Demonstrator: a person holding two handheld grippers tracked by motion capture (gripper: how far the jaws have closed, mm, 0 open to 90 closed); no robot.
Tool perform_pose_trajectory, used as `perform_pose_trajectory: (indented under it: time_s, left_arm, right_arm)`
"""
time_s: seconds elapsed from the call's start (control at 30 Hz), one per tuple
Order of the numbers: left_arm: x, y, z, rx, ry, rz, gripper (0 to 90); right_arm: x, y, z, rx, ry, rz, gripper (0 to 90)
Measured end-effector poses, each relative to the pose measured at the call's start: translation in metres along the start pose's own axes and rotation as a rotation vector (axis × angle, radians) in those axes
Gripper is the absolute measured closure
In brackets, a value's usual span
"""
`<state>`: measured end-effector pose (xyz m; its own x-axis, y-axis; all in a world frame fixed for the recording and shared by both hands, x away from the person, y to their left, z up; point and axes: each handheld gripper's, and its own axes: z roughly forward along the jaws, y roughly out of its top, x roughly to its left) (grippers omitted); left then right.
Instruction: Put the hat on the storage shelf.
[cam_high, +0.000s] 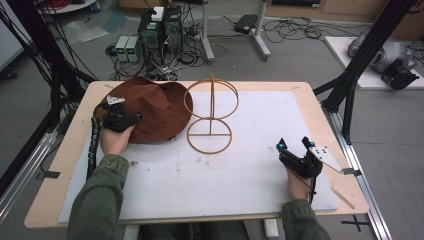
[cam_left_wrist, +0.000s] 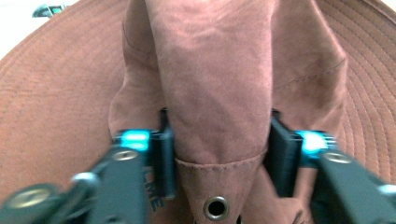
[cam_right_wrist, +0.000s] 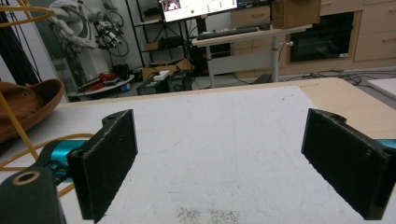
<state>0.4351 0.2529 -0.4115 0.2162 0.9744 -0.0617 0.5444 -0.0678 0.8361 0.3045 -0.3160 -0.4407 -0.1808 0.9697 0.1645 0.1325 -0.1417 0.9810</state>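
Left gripper (cam_left_wrist: 217, 149) pinching brown hat (cam_left_wrist: 215, 79); right gripper (cam_right_wrist: 219, 163) agape

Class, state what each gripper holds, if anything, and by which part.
The left gripper pinches a fold of the brown hat crown; the right gripper holds nothing.

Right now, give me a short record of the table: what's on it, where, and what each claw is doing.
surface: white sheet over a wooden table
hat: brown hat, far left, beside the wire stand
stand: yellow wire stand, upright, near centre
left claw: closed on a fold of the hat's crown
right claw: open, holding nothing, low over the sheet at near right
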Motion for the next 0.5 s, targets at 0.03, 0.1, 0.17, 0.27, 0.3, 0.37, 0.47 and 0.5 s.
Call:
perform_pose_trajectory:
  time_s: [0.03, 0.1, 0.17, 0.27, 0.3, 0.37, 0.47, 0.5]
  left_arm:
    - [-0.0003, 0.0002, -0.0003, -0.002, -0.004, -0.001, 65.5]
    - [-0.0008, 0.0002, -0.0008, 0.000, 0.003, 0.010, 72.9]
    - [-0.0043, -0.0001, -0.0008, -0.010, -0.001, 0.043, 82.5]
    - [-0.0057, -0.0009, -0.0006, -0.006, -0.013, 0.084, 87.0]
    - [-0.0049, -0.0010, -0.0010, -0.005, -0.019, 0.088, 87.2]
    - [-0.0037, -0.0011, -0.0016, -0.009, -0.025, 0.091, 87.5]
    - [-0.0027, -0.0013, -0.0028, -0.010, -0.032, 0.096, 87.6]
    - [-0.0029, -0.0010, -0.0029, -0.011, -0.030, 0.082, 87.6]
  right_arm:
    - [0.0002, 0.0000, 0.0000, -0.001, 0.000, 0.001, 9.8]
    - [0.0001, 0.0000, 0.0001, 0.002, -0.003, -0.004, 9.8]
    - [-0.0001, -0.0001, 0.0002, 0.003, -0.002, -0.002, 9.8]
    - [0.0000, -0.0001, 0.0001, 0.006, 0.000, 0.002, 9.8]
    - [0.0002, -0.0001, 0.0003, 0.004, 0.000, 0.004, 9.8]
    - [0.0000, -0.0001, 0.0001, 0.006, 0.000, 0.003, 9.8]
    - [-0.0004, -0.0001, 0.0004, 0.003, 0.002, 0.001, 9.8]
    - [-0.0004, 0.0000, 0.0004, 0.003, 0.002, 0.001, 9.8]
